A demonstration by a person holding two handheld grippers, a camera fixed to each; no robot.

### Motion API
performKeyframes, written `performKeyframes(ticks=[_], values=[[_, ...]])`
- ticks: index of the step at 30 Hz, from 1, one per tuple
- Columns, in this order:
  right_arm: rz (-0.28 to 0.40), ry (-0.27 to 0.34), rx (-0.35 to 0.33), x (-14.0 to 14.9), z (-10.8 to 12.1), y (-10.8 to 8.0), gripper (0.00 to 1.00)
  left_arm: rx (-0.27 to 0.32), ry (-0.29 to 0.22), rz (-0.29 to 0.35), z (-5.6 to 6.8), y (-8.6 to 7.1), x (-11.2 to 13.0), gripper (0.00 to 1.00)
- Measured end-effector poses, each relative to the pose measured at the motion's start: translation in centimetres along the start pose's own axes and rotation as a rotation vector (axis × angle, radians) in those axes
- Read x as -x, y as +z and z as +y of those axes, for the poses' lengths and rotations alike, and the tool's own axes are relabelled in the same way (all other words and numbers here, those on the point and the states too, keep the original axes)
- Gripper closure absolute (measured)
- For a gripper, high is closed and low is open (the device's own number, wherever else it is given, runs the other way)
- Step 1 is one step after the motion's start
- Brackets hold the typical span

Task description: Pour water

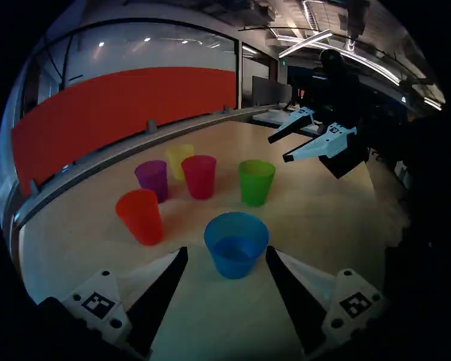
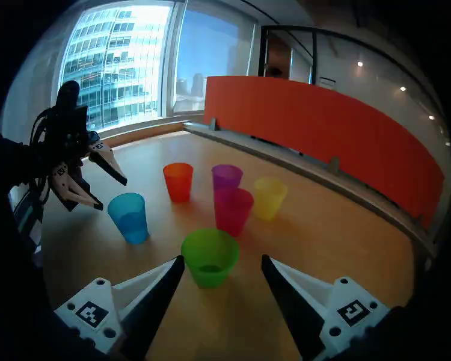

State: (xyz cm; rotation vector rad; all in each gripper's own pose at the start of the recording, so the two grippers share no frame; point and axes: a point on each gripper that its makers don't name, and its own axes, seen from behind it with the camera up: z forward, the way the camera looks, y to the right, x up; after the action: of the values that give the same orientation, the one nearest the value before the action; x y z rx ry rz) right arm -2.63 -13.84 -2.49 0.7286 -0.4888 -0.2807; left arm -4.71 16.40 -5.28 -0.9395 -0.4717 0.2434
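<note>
While the left tool (image 1: 225, 249) stands spread, we find the blue cup (image 1: 236, 243) just ahead of its fingertips, touching neither. The right tool (image 2: 222, 258), likewise spread, faces the green cup (image 2: 210, 256) the same way. Beyond cluster four further cups (image 1: 199, 175); bare surface (image 1: 328, 210) lies around them, bounded by the orange partition (image 1: 123, 114) along one edge.

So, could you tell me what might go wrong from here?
The pink cup stands close behind the green cup that the open right tool faces; reaching too deep could topple it.
The blue cup ahead of the open left tool looks thin; a hard squeeze might buckle it and spill.
</note>
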Motion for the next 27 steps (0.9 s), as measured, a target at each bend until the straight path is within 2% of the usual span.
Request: performKeyframes(ticks=[17,27], values=[[0.003,0.005,-0.014,-0.1,0.0,0.6,0.01,0.026,0.013,-0.053,0.9,2.1,1.0,0.03],[0.001,0.013,-0.022,0.2,0.1,1.1,0.01,0.044,0.019,-0.07,1.4,3.2,0.8,0.03]])
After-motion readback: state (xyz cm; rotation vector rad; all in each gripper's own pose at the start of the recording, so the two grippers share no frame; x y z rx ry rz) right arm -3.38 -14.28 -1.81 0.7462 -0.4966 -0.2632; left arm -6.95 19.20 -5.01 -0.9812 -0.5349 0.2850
